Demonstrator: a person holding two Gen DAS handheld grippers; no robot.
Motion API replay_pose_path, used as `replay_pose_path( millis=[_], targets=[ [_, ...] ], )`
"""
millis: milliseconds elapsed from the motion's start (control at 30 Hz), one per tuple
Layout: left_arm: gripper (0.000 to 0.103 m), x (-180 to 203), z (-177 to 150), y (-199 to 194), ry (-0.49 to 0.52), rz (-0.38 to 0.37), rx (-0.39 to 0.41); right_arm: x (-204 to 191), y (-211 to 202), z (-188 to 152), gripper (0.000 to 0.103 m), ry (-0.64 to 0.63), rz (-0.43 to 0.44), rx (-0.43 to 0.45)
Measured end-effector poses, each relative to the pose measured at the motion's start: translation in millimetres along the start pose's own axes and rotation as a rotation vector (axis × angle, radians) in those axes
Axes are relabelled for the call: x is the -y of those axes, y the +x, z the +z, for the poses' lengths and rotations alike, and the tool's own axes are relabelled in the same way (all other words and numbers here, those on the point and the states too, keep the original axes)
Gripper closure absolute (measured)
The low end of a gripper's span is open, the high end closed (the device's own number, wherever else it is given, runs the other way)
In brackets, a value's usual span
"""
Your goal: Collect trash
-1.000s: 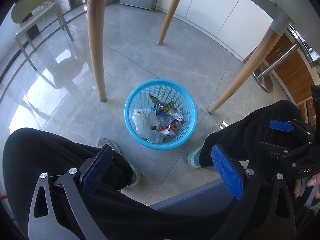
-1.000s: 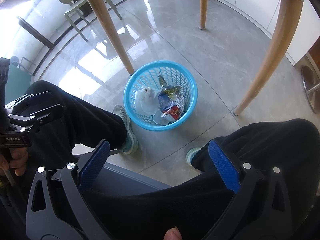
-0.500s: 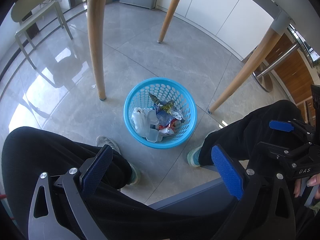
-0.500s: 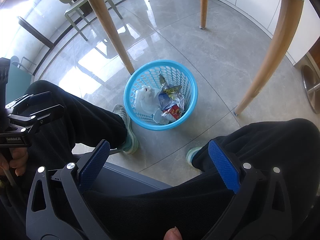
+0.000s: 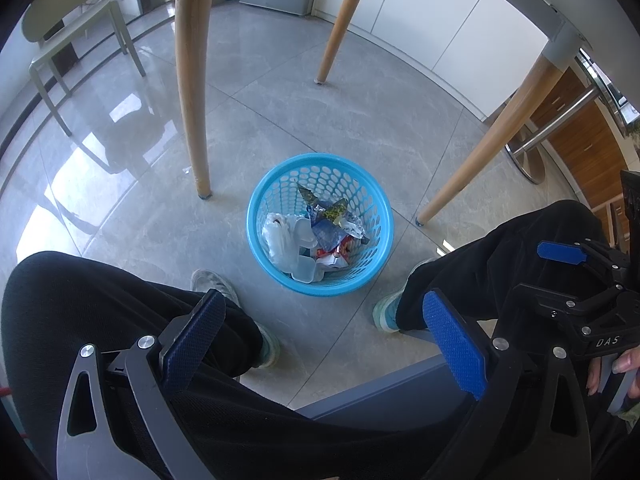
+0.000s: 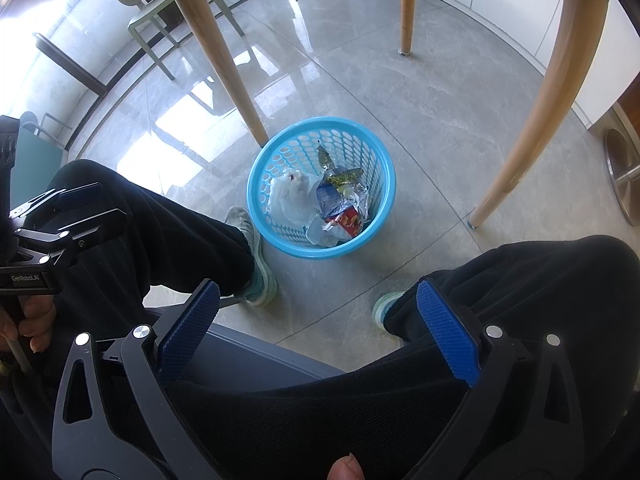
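Observation:
A light blue perforated basket (image 5: 376,208) stands on the grey tiled floor between the seated person's feet; it also shows in the right wrist view (image 6: 380,184). It holds trash (image 5: 312,236): a white plastic bag, clear cups and foil snack wrappers (image 6: 336,208). My left gripper (image 5: 320,332) is open and empty, held above the person's lap, short of the basket. My right gripper (image 6: 316,320) is open and empty, likewise above the lap. Each gripper shows at the edge of the other's view, the right one (image 5: 576,280) and the left one (image 6: 68,216).
Wooden table legs stand around the basket, one just left of it (image 5: 192,80) and one to the right (image 5: 488,148). A pale green chair (image 5: 76,28) stands at far left. White cabinets (image 5: 440,20) line the back. The person's black-trousered legs and shoes (image 5: 216,284) flank the basket.
Almost nothing moves. The left wrist view shifts very slightly, so the basket sits a touch higher in frame. Both grippers stay open and empty.

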State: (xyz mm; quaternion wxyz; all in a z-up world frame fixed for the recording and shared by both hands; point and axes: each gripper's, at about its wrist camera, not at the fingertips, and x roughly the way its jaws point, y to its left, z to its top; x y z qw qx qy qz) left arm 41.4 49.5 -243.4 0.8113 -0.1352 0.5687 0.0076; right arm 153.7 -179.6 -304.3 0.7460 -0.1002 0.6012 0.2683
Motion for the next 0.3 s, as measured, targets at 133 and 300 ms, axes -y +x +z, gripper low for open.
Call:
replay_pose_path(
  millis=[133, 300],
  targets=[
    [0.006, 0.8, -0.8, -0.1, 0.012, 0.002, 0.003, -0.3, 0.1, -0.6, 0.009, 0.001, 0.000, 0.000],
    [0.006, 3.3, -2.8, 1.6, 0.034, 0.001, -0.003, 0.2, -0.2, 0.6, 0.009, 0.001, 0.000, 0.000]
  ],
)
